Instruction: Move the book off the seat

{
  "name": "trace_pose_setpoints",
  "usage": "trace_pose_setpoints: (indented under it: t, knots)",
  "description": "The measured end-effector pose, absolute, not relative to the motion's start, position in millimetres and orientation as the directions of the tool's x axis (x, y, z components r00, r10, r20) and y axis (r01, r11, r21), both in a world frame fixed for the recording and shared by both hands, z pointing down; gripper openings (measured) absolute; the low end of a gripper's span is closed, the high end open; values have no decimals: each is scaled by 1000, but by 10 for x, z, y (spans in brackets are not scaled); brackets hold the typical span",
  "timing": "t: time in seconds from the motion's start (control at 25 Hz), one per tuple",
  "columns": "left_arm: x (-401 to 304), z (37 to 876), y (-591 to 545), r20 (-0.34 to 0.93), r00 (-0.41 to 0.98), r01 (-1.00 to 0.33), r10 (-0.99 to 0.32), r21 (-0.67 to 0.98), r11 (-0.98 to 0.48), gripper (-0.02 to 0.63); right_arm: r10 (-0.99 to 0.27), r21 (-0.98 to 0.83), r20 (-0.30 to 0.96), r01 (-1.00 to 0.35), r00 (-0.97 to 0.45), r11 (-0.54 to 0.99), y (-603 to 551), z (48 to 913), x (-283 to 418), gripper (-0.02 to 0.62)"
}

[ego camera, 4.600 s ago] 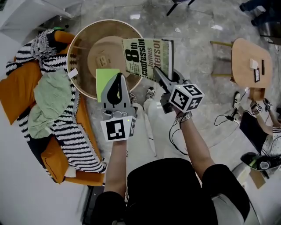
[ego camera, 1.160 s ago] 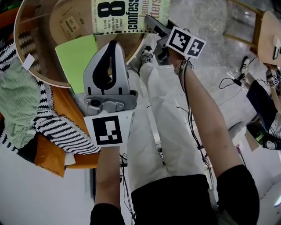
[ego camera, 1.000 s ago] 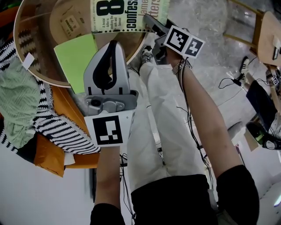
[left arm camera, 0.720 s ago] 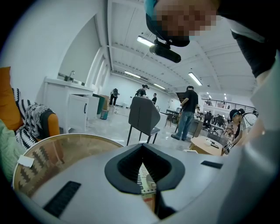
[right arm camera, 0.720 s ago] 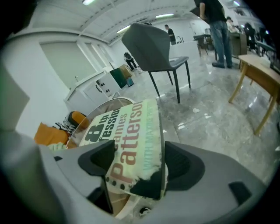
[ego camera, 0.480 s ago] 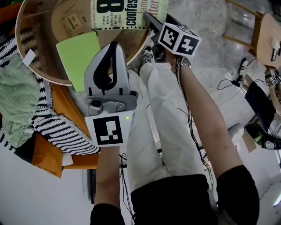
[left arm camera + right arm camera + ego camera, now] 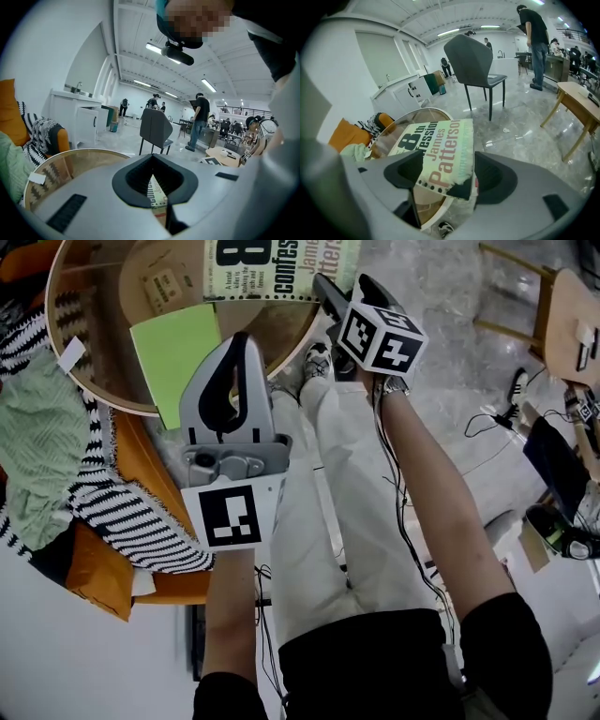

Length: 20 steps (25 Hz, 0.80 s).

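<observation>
Book (image 7: 281, 268) first: in the head view it hangs flat over the round glass table (image 7: 94, 395), clear of the orange seat (image 7: 94, 573) with its striped throw. The right gripper (image 7: 337, 292) pinches it by one corner, which looks like a carrying hold. The left gripper (image 7: 242, 341) hovers above a green sheet (image 7: 173, 348), tips together, holding nothing.

In the left gripper view the jaws meet, and a sliver of the cover shows beyond them.

In the right gripper view the jaws clamp the cover's near edge with the table rim beneath. I'd judge it ready to set down.
</observation>
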State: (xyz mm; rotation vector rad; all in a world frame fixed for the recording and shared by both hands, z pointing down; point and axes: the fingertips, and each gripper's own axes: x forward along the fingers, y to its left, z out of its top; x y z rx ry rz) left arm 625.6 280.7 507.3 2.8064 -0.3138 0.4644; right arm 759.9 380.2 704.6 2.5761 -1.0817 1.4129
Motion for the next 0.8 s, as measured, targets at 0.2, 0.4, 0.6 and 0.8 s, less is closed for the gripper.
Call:
trace_pose_setpoints:
  t: [0.2, 0.4, 0.6, 0.8]
  knots:
    - [6200, 4922, 2836, 307, 933, -262, -186, 228, -938, 11, -650, -378, 690, -608, 318, -698, 3703, 6694, 7442, 347]
    - [6144, 4849, 2926, 319, 930, -264, -182, 234, -936, 10, -699, -378, 636, -657, 327, -652, 3629, 6288, 7339, 192]
    - [6110, 4715, 2980, 311, 932, -260, -184, 225, -939, 11, -726, -385, 583, -663, 364, -642, 3629, 5872, 7277, 46]
    - [6121, 4510, 3006, 282, 937, -270, -204, 222, -937, 11, -774, -424, 541, -687, 329, -589, 3641, 5458, 7123, 15]
